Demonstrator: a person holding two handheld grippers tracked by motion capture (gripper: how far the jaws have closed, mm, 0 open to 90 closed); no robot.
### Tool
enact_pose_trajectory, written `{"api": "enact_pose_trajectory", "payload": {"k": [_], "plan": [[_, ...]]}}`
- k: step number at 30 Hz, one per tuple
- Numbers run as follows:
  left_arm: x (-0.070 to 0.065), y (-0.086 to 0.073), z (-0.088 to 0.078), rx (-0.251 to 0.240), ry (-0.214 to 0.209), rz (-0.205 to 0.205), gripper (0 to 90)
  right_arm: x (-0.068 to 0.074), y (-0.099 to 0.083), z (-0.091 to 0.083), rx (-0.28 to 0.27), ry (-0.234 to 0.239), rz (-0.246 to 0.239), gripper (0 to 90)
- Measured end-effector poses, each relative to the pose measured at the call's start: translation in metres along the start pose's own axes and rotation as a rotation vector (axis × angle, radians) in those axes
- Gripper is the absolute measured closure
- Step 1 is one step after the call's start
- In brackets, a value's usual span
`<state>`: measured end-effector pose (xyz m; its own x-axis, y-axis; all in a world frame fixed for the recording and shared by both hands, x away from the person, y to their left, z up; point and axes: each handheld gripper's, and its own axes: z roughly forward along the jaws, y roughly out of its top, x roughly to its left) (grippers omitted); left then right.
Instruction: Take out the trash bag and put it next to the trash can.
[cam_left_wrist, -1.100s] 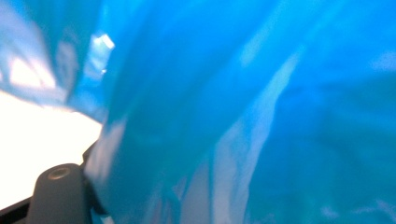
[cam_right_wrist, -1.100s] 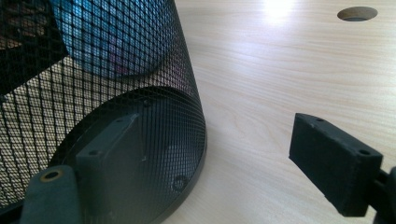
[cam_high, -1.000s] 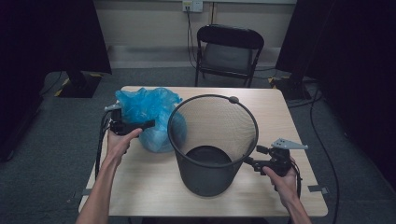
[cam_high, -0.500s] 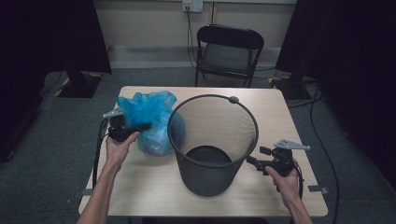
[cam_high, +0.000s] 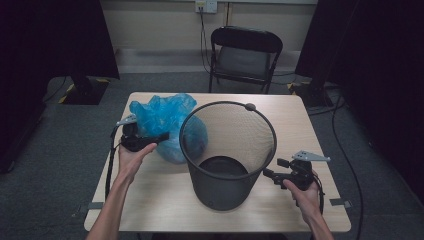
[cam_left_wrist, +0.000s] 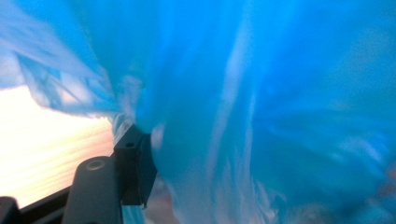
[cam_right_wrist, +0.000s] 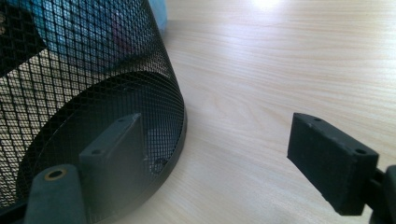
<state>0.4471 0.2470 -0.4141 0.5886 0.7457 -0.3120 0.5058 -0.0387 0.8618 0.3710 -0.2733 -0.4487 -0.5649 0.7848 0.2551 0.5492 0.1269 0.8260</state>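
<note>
A crumpled blue plastic bag (cam_high: 165, 120) lies on the wooden table (cam_high: 165, 200), pressed against the left side of a black mesh wastebasket (cam_high: 227, 150). My left gripper (cam_high: 156, 138) is pushed into the bag's near left side. Its jaws have just been opening, and blue plastic (cam_left_wrist: 261, 112) bulges between them and hides one jaw, leaving one of its fingers (cam_left_wrist: 133, 163) in sight. My right gripper (cam_high: 274, 168) rests low on the table at the basket's right base, open and holding nothing. In the right gripper view (cam_right_wrist: 215, 140) one jaw sits against the mesh wall (cam_right_wrist: 93, 70).
A black folding chair (cam_high: 245, 52) stands beyond the table's far edge. Cables trail from both grippers, the left one (cam_high: 109, 165) hanging off the table's left edge. Bare tabletop (cam_right_wrist: 280, 60) stretches to the right of the basket. Dark curtains flank the room.
The left gripper has shifted slightly left and nearer to the person along the bag, and the bag's folds have changed shape. The right hand and the basket have stayed put.
</note>
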Motion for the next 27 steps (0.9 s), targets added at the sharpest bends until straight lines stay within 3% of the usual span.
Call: {"api": "enact_pose_trajectory", "payload": {"k": [2, 5, 8, 13, 16, 18, 27], "plan": [[-0.002, -0.002, -0.010, -0.006, 0.017, 0.015, 29.7, 0.001, 0.000, 0.001, 0.002, 0.003, -0.002, 18.3], [0.001, -0.005, -0.026, -0.052, 0.011, -0.007, 26.2, 0.002, 0.000, 0.001, 0.003, 0.006, -0.006, 18.3], [-0.001, -0.008, -0.036, -0.030, 0.054, 0.055, 21.8, 0.002, 0.000, 0.002, 0.007, 0.009, -0.004, 18.3], [-0.001, -0.010, -0.051, -0.044, 0.030, 0.047, 19.5, 0.004, -0.001, 0.004, 0.013, 0.015, -0.011, 18.4], [-0.001, -0.006, -0.058, -0.074, -0.001, 0.017, 18.7, 0.004, -0.001, 0.005, 0.016, 0.016, -0.012, 18.7], [-0.003, -0.004, -0.062, -0.086, 0.012, 0.030, 18.7, 0.004, -0.001, 0.006, 0.017, 0.016, -0.015, 18.7], [-0.008, -0.028, -0.069, -0.039, 0.066, 0.061, 15.8, 0.004, -0.001, 0.005, 0.018, 0.011, -0.018, 18.7]]}}
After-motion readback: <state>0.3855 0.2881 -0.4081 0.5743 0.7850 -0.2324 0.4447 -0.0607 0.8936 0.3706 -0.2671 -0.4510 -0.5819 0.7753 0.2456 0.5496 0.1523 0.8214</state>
